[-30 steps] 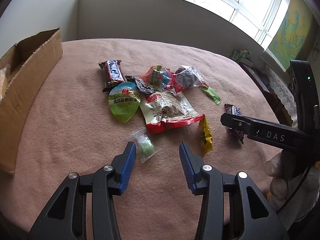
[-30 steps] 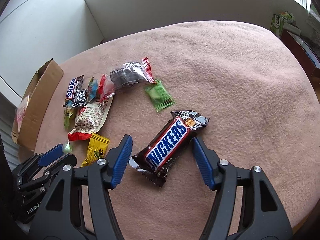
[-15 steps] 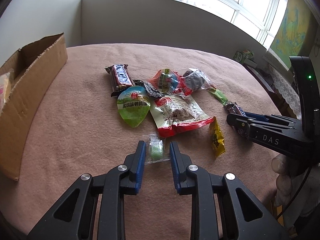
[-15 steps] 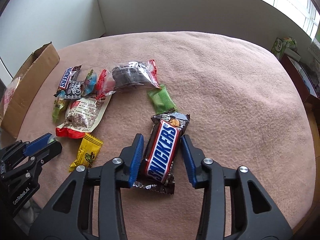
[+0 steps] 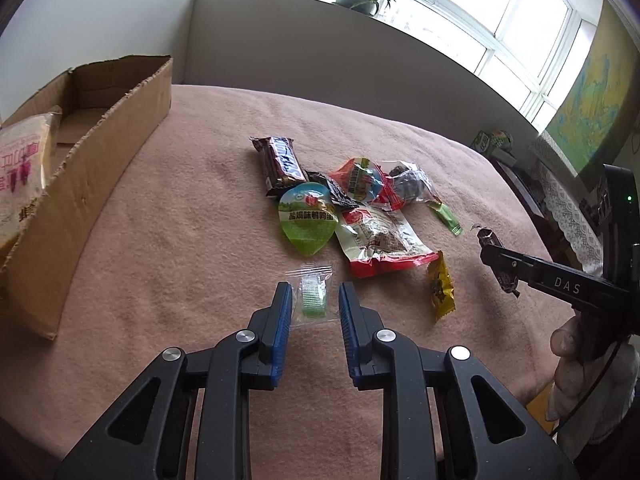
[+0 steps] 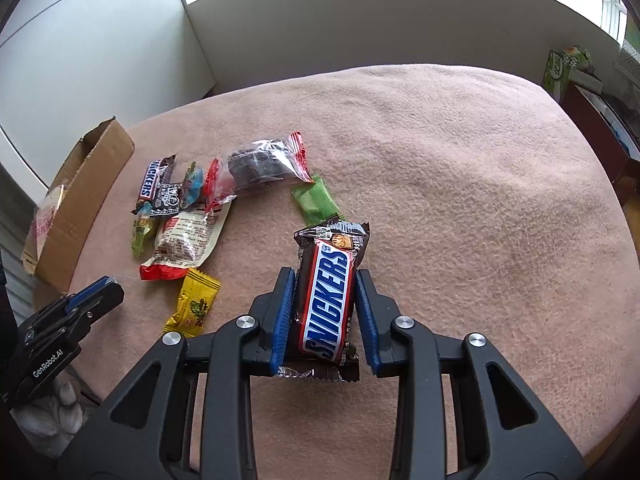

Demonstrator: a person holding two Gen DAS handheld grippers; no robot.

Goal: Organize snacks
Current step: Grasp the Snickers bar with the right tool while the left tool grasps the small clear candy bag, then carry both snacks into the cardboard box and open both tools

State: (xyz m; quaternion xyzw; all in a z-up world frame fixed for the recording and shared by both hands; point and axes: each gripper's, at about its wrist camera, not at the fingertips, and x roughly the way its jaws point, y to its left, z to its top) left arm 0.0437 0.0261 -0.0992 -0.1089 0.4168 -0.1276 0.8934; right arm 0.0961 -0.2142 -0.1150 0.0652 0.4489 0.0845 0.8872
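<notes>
Both pairs of tongs have closed since a second ago, when they stood spread over their targets. The left gripper (image 5: 312, 300) now pinches the small clear packet with a green sweet (image 5: 311, 295) at its wrapper edges, just this side of the snack pile (image 5: 352, 208). The right gripper (image 6: 325, 308) is closing its jaws onto the Snickers bar (image 6: 326, 300), which has swung from slantwise to lie straight between the blue pads, to the right of the pile. Each hand, I judge, has a snack ready to carry to the cardboard box (image 5: 96, 168), which stands well to the left of the pile (one pale pink bag (image 5: 20, 168) already lies in it). Whether either snack has left the pink blanket (image 6: 460, 200) I cannot tell; the bar's near end seems slightly raised. The box is cut off at the frame's left edge, so its full contents stay hidden. In the pile the wrappers overlap, a second Snickers (image 5: 282, 166) and a green teardrop pack (image 5: 307, 220) lying on top, and some labels are too small to read.
</notes>
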